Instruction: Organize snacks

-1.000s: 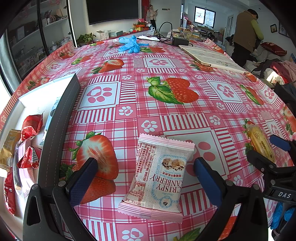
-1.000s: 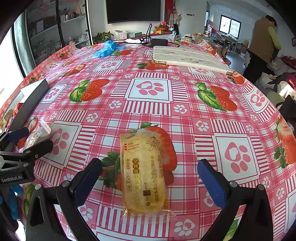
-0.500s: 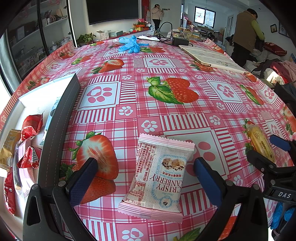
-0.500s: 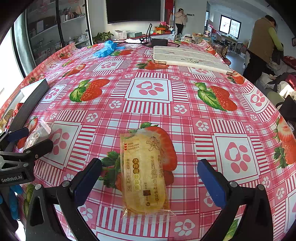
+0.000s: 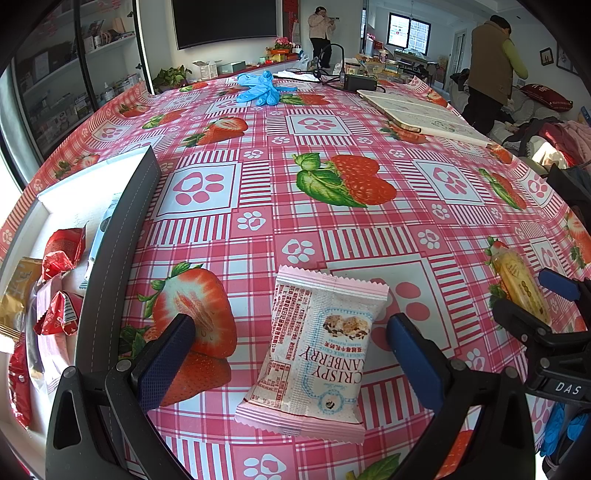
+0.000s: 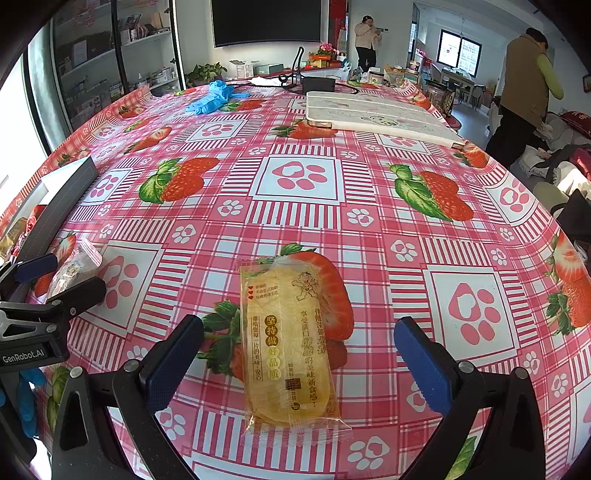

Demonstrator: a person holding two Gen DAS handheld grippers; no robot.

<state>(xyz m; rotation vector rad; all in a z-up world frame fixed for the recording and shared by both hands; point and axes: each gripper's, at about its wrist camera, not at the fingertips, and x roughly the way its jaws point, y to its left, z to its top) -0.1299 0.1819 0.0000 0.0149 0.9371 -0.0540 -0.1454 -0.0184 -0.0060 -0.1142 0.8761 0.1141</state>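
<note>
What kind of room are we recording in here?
Likely a lived-in home or home-style living/dining room: big table under a strawberry tablecloth, wall-mounted dark screen, display shelves along the left wall.

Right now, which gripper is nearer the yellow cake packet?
Right. The right gripper straddles the yellow cake packet, open; the left gripper sits off to its left, open around the cranberry packet.

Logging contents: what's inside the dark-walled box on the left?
Inside the box: red wrappers, a gold packet, a pale blue packet. Its wall hides the near side.
</note>
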